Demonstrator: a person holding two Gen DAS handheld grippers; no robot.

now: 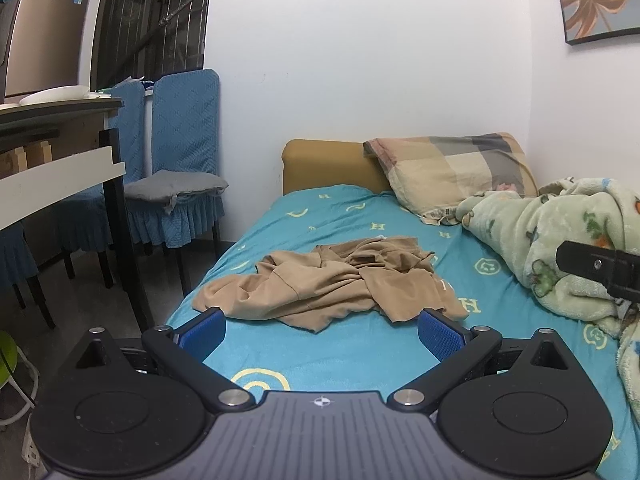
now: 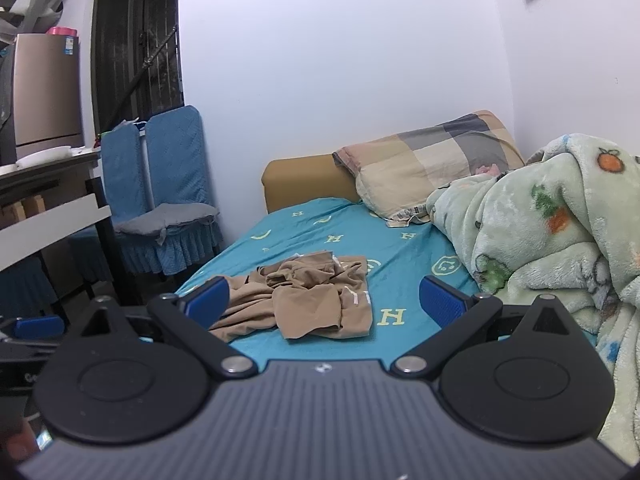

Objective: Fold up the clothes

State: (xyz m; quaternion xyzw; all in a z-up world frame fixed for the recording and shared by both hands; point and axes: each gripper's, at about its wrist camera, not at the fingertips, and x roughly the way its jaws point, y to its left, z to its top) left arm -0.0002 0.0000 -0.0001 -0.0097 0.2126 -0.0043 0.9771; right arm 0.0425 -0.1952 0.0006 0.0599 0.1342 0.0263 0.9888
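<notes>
Garment [image 1: 332,280]: tan, crumpled on bed sheet [image 1: 352,352] | both hand-held grippers: spread, empty

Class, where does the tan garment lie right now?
In both wrist views the tan garment lies crumpled on the teal bedsheet, mid-bed, ahead of both open tools, with the green blanket to its right.

Left tongs [image 1: 321,334] and right tongs [image 2: 324,300] both spread wide, empty.
</notes>
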